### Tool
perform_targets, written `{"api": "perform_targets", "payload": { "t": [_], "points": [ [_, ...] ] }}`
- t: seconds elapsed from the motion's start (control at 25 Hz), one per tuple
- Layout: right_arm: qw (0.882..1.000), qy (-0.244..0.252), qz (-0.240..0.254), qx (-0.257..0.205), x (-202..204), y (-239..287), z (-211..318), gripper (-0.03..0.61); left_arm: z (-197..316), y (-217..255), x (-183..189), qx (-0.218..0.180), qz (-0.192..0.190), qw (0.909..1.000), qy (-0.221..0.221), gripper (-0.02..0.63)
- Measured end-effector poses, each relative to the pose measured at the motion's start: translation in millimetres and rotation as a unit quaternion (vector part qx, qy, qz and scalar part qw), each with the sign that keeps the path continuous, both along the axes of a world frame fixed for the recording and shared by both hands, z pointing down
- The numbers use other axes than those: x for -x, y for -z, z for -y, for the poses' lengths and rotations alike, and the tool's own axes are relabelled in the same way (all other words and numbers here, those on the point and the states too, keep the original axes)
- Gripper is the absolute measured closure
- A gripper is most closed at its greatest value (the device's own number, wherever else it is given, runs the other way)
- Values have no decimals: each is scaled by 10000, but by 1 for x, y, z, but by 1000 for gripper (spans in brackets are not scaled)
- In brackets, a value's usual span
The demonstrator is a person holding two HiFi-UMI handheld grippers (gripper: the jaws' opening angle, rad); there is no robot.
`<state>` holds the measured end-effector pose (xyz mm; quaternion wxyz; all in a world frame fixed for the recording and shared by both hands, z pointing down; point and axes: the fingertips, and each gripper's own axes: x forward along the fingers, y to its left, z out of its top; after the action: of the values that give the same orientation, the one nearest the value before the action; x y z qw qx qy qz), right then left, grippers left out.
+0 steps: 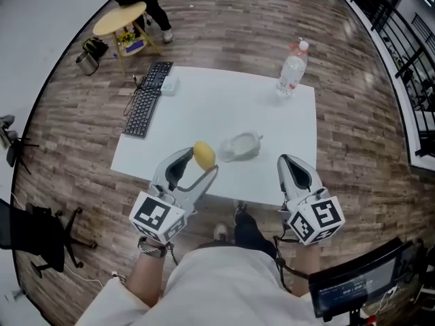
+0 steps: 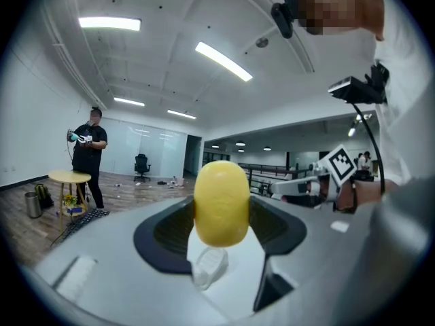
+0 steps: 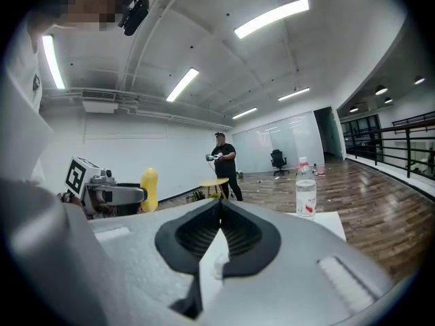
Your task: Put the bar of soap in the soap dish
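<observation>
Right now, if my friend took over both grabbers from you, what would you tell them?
Left gripper: shut on the yellow soap, held up off the table near its front edge.
Right gripper: shut, nothing in it, waiting at the front right.
Soap dish: on the table just right of the soap, and it looks empty.
Done: soap is picked up.
Left: bring the soap over the dish, lower it in, open the left gripper.
</observation>
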<state>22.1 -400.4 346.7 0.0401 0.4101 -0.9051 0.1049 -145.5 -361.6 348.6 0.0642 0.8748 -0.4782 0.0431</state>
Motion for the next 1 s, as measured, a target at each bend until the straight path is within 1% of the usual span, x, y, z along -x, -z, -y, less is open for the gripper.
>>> {"api": "perform_targets", "payload": {
  "t": [0.24, 0.48, 0.64, 1.0],
  "points": [
    [10000, -28, -6, 50, 5, -4, 22, 575, 15, -11, 8, 195, 47, 9998, 44, 342],
    [9998, -6, 11, 209, 5, -15, 38, 575, 34, -19, 5, 328, 91, 9994, 42, 342],
    [9994, 1, -12, 342, 3, -26, 43, 575, 44, -27, -2, 432, 149, 9989, -39, 342],
    [9983, -36, -271, 511, -2, -44, 48, 575, 61, -42, -11, 582, 260, 9978, -184, 342]
  ]
}}
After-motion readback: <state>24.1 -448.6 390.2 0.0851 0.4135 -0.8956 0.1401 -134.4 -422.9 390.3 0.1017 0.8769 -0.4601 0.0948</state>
